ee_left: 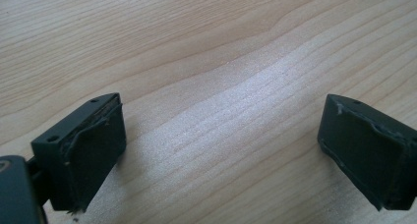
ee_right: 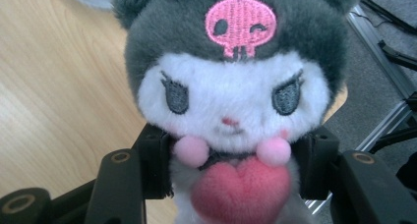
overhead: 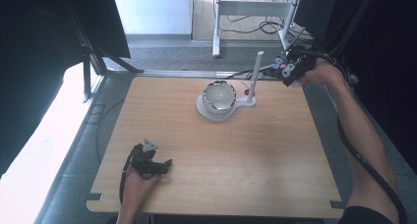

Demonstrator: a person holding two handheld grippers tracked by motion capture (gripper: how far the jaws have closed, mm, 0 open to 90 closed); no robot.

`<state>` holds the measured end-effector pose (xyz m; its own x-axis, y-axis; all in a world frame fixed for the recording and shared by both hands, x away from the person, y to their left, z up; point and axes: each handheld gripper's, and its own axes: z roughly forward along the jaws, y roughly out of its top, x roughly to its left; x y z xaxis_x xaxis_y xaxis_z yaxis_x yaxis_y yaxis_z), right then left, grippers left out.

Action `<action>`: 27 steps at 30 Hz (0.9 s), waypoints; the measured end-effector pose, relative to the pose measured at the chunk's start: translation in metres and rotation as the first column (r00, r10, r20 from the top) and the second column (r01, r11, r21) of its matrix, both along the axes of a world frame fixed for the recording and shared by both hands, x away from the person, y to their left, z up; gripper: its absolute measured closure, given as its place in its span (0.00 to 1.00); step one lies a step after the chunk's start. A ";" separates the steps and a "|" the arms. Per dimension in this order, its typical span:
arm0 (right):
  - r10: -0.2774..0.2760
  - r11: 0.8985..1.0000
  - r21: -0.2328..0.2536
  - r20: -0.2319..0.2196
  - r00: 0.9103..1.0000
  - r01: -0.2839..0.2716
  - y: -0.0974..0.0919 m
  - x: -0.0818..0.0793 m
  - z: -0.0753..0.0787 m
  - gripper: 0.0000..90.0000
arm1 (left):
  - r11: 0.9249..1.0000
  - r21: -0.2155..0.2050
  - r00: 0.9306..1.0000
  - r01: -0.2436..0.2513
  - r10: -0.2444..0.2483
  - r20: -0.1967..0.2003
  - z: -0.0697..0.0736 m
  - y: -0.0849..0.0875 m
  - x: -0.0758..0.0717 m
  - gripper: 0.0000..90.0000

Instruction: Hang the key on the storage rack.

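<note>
Clearly the right gripper (ee_right: 231, 184) is clamped on the plush doll (ee_right: 231, 101), its jaws pressing the body just under the head, and in the high view it hangs at the table's two o'clock corner, past the white stand's upright peg (overhead: 254, 76). The likely step is carrying the doll toward the bowl (overhead: 220, 96) at twelve o'clock of the table's centre or toward the peg beside it. To do it well, keep the squeeze steady, since soft plush can slip, pass clear of the peg rather than knocking it, and lower gently before letting go. The left gripper (ee_left: 221, 150) rests at seven o'clock on the wooden table (overhead: 275, 155), jaws wide apart with nothing between them. By count: one doll, one bowl, one stand with one peg, two grippers.
</note>
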<state>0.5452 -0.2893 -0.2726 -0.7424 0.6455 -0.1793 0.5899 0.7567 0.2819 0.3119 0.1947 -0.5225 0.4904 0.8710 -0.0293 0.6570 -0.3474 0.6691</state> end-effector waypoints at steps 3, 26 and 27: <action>-0.008 1.000 -0.002 0.007 1.000 0.008 0.002 0.005 0.003 0.49 | 1.000 0.000 1.000 0.000 0.000 0.000 0.000 0.000 0.000 0.05; 0.041 0.999 0.018 -0.021 0.999 -0.041 0.032 0.010 -0.006 0.49 | 1.000 0.000 1.000 0.000 0.000 0.000 0.000 0.000 0.000 0.05; 0.045 0.999 0.020 -0.029 0.999 -0.044 0.034 0.009 -0.008 0.49 | 1.000 0.000 1.000 0.000 0.000 0.000 0.000 0.000 0.000 0.05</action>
<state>0.5540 -0.2555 -0.2808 -0.7753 0.6147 -0.1451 0.5638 0.7772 0.2795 0.3119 0.1947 -0.5225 0.4901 0.8712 -0.0293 0.6569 -0.3471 0.6693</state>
